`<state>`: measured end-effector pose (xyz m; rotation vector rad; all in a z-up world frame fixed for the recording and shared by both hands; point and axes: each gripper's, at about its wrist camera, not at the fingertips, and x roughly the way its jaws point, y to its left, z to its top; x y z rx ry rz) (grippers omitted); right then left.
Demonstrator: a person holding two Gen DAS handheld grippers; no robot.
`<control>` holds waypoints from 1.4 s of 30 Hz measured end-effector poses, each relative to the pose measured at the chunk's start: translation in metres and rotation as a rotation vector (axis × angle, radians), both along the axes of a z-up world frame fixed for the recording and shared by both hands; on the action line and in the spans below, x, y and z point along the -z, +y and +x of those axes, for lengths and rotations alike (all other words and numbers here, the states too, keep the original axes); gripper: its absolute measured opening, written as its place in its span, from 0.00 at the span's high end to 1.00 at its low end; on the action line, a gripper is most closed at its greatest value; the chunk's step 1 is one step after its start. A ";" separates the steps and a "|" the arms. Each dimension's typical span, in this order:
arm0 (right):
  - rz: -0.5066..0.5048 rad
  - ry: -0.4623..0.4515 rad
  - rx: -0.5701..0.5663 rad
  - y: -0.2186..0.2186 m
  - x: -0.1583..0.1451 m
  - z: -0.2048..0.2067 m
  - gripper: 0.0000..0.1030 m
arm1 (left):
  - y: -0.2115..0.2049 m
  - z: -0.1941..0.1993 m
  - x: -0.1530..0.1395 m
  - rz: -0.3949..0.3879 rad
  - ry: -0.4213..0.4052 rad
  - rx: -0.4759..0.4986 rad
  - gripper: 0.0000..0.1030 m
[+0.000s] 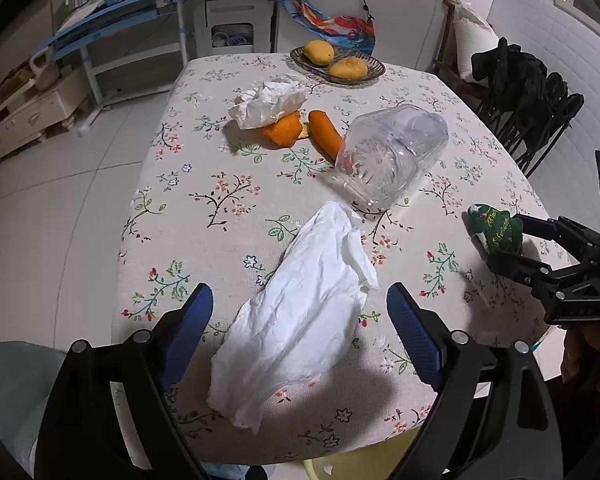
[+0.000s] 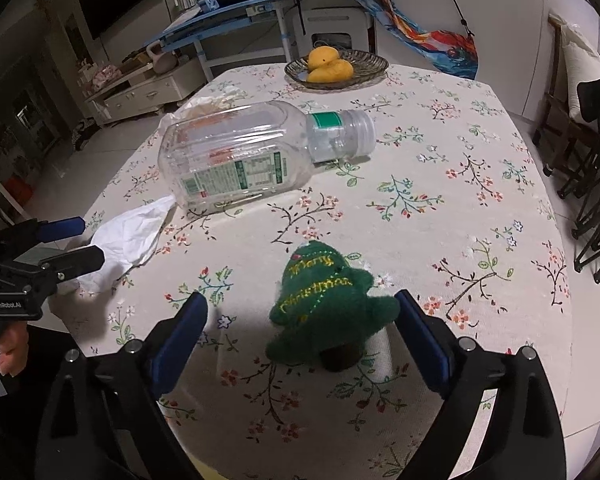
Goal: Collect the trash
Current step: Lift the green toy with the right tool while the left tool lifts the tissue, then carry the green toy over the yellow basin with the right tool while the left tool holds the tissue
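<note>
Two hand-held grippers reach over a floral tablecloth (image 1: pixel 204 184) from its near edge. The left gripper (image 1: pixel 300 336) is spread wide, its fingers either side of a flat white tissue (image 1: pixel 300 328) without touching it. The right gripper (image 2: pixel 302 340) is likewise released, straddling a green felt Christmas tree (image 2: pixel 324 304) whose right edge sits just beside one pad. A clear plastic bottle (image 2: pixel 236 156) lies on its side mid-table, near orange peel (image 1: pixel 286 132) and a crumpled tissue (image 1: pixel 266 102).

left hand-held gripper (image 1: pixel 300 336) agape, right hand-held gripper (image 2: pixel 302 340) too (level)
</note>
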<state>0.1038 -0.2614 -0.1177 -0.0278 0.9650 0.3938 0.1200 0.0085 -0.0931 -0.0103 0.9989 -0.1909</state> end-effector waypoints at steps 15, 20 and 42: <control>-0.079 -0.027 0.003 0.009 0.008 -0.002 0.32 | -0.005 0.008 0.020 0.027 0.050 -0.007 0.28; -0.053 -0.026 0.007 0.007 0.006 -0.004 0.54 | -0.009 0.006 0.018 0.043 0.023 0.011 0.67; 0.203 -0.050 0.078 -0.001 -0.014 -0.053 0.63 | -0.012 -0.059 -0.015 -0.002 -0.150 -0.039 0.94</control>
